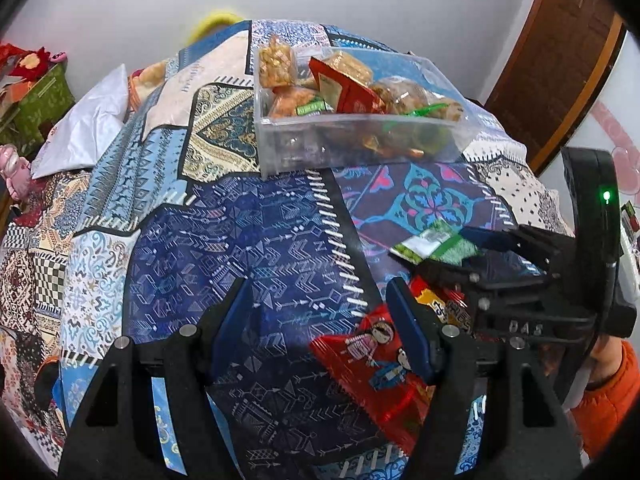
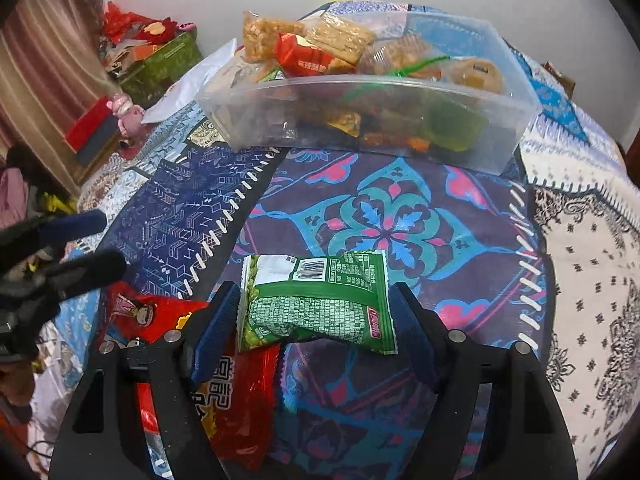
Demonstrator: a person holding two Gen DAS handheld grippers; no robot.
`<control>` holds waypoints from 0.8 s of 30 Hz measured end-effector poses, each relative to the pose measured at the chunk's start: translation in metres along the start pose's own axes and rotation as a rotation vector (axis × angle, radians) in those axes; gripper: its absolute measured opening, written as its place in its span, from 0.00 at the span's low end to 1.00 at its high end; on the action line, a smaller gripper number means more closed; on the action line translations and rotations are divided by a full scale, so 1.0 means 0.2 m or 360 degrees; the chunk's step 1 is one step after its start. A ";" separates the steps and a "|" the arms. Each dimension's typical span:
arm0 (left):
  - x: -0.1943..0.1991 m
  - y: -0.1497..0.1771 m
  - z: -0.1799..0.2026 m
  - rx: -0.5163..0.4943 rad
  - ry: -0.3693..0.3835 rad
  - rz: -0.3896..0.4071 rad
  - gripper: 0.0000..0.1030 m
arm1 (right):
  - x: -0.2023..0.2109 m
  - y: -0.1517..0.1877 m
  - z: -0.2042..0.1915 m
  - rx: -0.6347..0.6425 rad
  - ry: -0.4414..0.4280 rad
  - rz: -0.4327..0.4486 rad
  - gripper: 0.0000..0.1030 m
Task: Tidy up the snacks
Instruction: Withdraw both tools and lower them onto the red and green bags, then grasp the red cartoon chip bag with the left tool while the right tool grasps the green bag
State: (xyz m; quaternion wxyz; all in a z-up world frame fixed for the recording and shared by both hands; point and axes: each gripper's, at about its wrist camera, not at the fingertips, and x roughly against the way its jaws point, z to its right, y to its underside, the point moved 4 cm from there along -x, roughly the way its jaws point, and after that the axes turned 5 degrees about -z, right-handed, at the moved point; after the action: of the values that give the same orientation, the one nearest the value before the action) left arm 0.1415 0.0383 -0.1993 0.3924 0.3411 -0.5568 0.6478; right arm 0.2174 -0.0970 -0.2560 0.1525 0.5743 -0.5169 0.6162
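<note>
The right gripper [image 2: 314,320] stands spread around the green packet [image 2: 316,300], a pad on either side, the left pad at its edge and the right one just beside it; I judge no squeeze yet, so this looks like lining up for a pick. The left gripper [image 1: 320,328] is spread too, with only cloth between its pads; the red packet [image 1: 376,364] lies under its right finger (a second red one sits further right, beneath the other tool). The clear bin [image 2: 516,120], ahead of both tools and already full of snacks, is probably where these go. Everything rests on a patchwork cloth [image 2: 580,240], soft and slightly rumpled. Beyond it, a white wall, a wooden door [image 1: 560,60] ahead-right, and clutter ahead-left.
</note>
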 end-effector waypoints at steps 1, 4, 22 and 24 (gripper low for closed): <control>0.00 0.00 0.00 0.0001 0.0010 -0.0006 0.67 | 0.00 0.00 0.00 0.0010 -0.0001 -0.0001 0.57; 0.00 0.03 0.03 -0.0004 0.0029 -0.0011 0.67 | 0.02 0.02 0.00 0.0018 0.0006 0.0016 0.52; 0.07 0.24 0.17 -0.0161 0.0018 -0.0072 0.68 | 0.35 0.08 0.08 -0.0072 0.0040 0.0251 0.41; 0.05 0.27 0.17 -0.0168 0.0001 -0.0096 0.68 | 0.38 0.09 0.09 -0.0086 0.0023 0.0266 0.41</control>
State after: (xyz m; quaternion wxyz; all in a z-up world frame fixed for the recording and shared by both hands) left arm 0.0891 0.0022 -0.2095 0.4295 0.3363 -0.5794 0.6055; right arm 0.1908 -0.1491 -0.2023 0.1198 0.5203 -0.5783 0.6169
